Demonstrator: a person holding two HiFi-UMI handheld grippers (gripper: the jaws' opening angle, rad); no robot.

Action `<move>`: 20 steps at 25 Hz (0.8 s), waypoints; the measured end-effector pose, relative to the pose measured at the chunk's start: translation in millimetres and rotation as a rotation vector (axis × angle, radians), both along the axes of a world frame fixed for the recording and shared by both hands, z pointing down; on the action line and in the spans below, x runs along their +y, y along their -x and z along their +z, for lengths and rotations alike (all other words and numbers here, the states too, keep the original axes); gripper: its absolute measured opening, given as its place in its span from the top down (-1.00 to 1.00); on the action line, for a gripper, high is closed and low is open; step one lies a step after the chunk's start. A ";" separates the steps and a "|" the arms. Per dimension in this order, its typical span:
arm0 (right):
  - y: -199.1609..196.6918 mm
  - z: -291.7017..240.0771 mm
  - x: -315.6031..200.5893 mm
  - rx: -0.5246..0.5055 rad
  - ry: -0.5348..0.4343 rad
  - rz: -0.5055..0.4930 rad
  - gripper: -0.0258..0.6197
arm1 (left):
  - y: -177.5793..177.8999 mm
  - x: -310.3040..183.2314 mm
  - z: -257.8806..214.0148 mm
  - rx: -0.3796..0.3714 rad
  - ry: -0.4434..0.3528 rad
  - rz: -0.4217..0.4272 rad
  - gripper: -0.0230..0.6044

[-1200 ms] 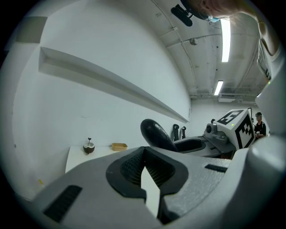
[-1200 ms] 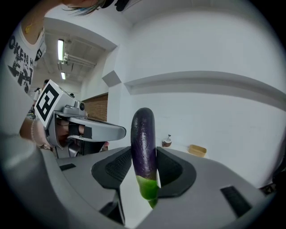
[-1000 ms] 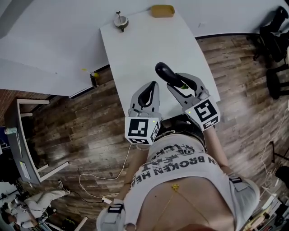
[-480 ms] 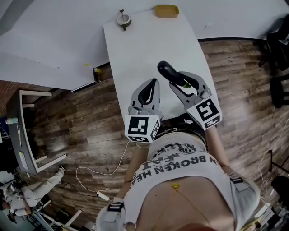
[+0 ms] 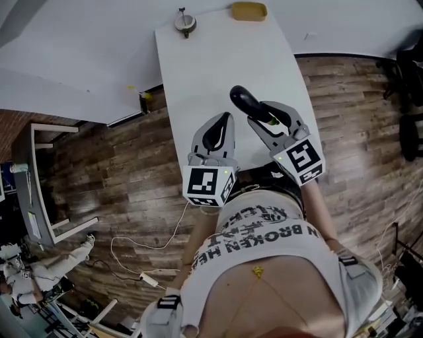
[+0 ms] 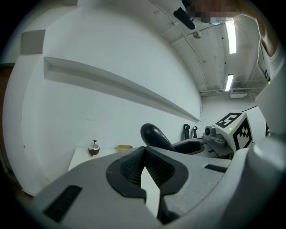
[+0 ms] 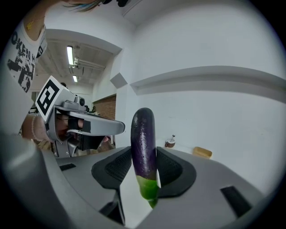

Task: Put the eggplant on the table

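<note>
A dark purple eggplant [image 7: 143, 143] with a green stem end stands upright between the pads of my right gripper [image 7: 144, 153], which is shut on its lower part. In the head view the eggplant [image 5: 243, 100] sticks out ahead of the right gripper [image 5: 267, 120], above the near half of the white table [image 5: 205, 72]. My left gripper [image 5: 216, 140] hovers beside it to the left, shut with nothing in it. In the left gripper view its pads meet at the tips [image 6: 144, 151], and the eggplant [image 6: 154, 135] shows just beyond them.
A small brown bowl with a stem [image 5: 185, 24] and a yellow block [image 5: 248, 10] sit at the table's far end. Wood floor lies on both sides, with a white cable [image 5: 142, 257] on it at the left. A metal frame [image 5: 39, 191] stands far left.
The head view has shifted a little. The right gripper with the eggplant has drifted slightly toward me over the table. Both grips look the same.
</note>
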State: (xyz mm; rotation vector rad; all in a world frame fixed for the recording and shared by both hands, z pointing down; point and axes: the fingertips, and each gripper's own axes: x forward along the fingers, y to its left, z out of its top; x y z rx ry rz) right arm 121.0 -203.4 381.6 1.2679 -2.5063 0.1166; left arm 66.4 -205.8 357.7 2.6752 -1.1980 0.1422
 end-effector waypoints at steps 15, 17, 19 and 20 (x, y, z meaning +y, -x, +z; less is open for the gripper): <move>4.9 7.6 -2.1 0.007 0.014 -0.027 0.39 | 1.5 3.5 2.9 -0.002 0.007 -0.013 0.93; 4.7 10.6 -2.5 0.014 0.022 -0.031 0.39 | 1.5 3.9 3.8 -0.004 0.010 -0.016 0.93; 4.9 13.5 -3.1 0.025 0.031 -0.036 0.39 | 1.8 4.2 3.8 -0.007 0.015 -0.019 0.93; 5.1 15.2 -3.5 0.030 0.036 -0.039 0.39 | 2.2 4.4 3.7 -0.008 0.017 -0.022 0.93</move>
